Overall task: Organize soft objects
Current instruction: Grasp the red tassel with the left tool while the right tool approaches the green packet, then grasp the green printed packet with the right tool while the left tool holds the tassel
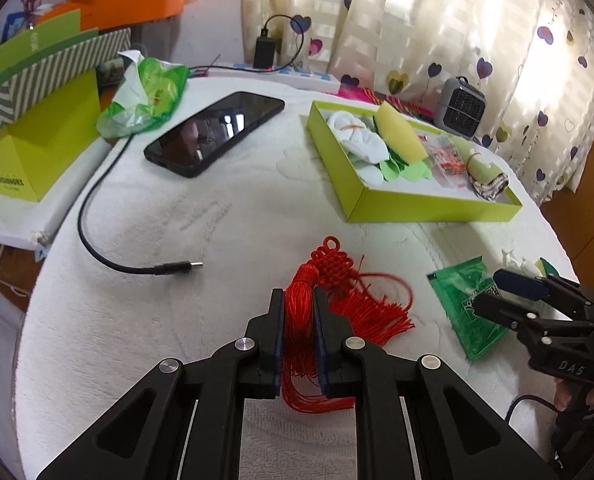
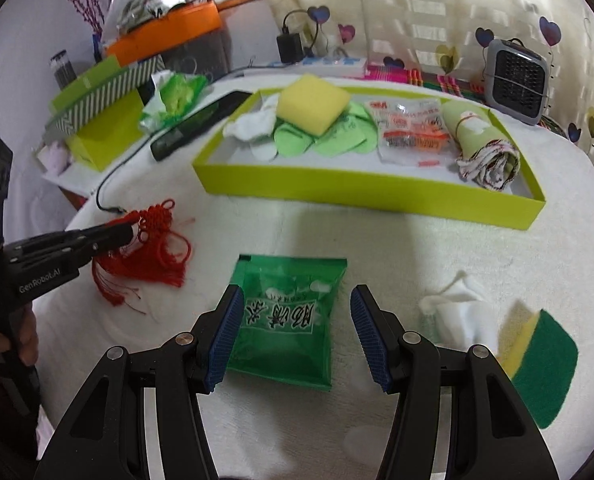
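Observation:
My left gripper is shut on the red tassel of a Chinese knot ornament, whose threads bunch between the pads; the same ornament shows at the left of the right wrist view. My right gripper stands open over a green tissue packet on the white cloth, one finger on each side and neither pad touching it. The packet also lies under the right gripper in the left wrist view. A lime-green tray behind holds a yellow sponge, white socks, green insoles, a plastic packet and a rolled cloth.
A black phone and a loose USB cable lie on the cloth at the left. A white sock and a green-yellow scouring sponge lie at the right. Green boxes and a small grey heater stand behind.

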